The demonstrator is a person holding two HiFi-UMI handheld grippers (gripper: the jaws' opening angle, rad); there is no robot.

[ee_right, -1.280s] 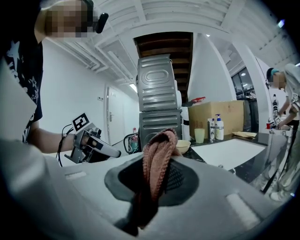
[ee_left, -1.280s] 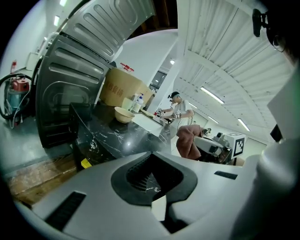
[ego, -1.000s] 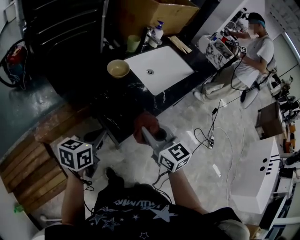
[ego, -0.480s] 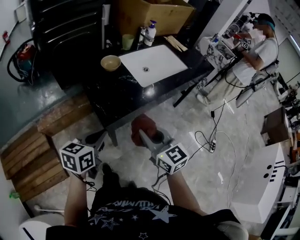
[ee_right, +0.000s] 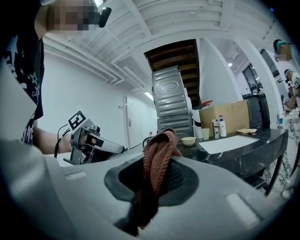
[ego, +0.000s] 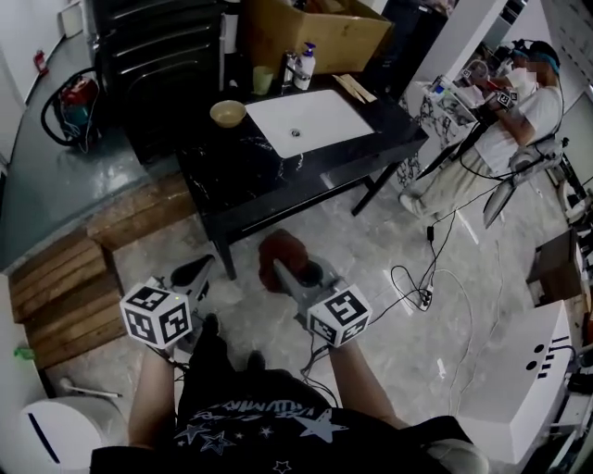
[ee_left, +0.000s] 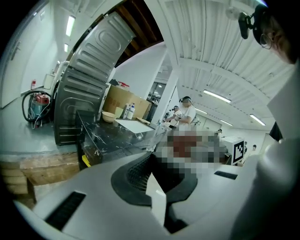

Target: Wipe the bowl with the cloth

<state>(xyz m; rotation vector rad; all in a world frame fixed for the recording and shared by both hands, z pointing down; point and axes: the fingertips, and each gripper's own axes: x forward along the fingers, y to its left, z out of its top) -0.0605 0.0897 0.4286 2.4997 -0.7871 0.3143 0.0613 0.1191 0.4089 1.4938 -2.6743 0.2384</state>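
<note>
Right gripper (ee_right: 154,187): the fingers are clamping the reddish-brown cloth (ee_right: 158,159), which is bunching up out of them in a folded ridge. Left gripper (ee_left: 158,199): the fingers are sitting together with nothing between them.

In the head view both grippers are hanging at lower centre, over the pale floor (ego: 398,241). They are well apart from the black counter (ego: 250,176) in the upper middle of the frame.

The bowl (ego: 228,113) is standing upright near the counter's upper-left corner, just beside the white sink (ego: 310,120). A green cup (ego: 263,81) and a pump bottle (ego: 304,65) are standing behind the sink, with a cardboard box (ego: 306,28) beyond them. Nothing is touching the bowl.

Progress, as a judgement: the cloth is in hand, so that part is done. No wiping is under way, since cloth and bowl are far apart. The bowl is too small in every view to show whether it is clean. If it is unwiped, what is left is reaching the counter, steadying the bowl with the free left gripper, and wiping it.
</note>
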